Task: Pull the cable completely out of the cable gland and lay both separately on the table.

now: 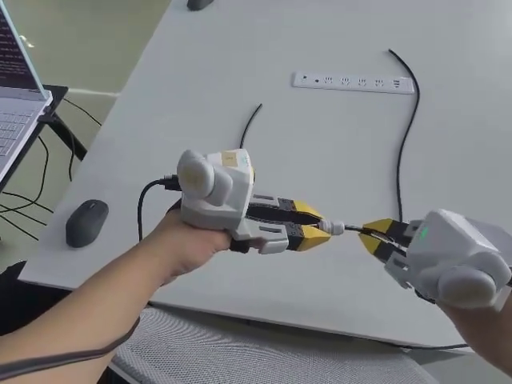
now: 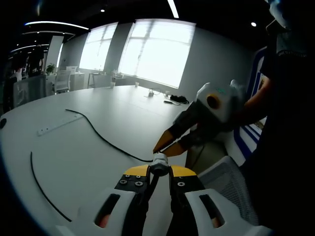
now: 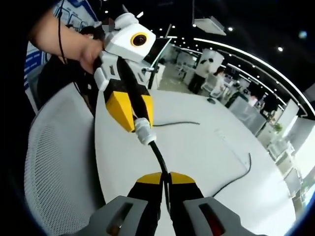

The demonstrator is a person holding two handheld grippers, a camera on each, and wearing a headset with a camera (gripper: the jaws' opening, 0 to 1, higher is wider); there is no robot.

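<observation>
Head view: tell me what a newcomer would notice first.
Two yellow-tipped tongs meet nose to nose above the near edge of the white table. The left tongs clamp a small white cable gland, and the right tongs pinch the black cable coming out of it. Farther back on the table lies a white power strip.

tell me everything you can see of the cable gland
The cable gland is small, white and plastic-looking, with a round ridged body. The left gripper clamps it in its yellow tips, in the air above the table. A black cable leaves its free end and runs into the right gripper, which is shut on it.
</observation>
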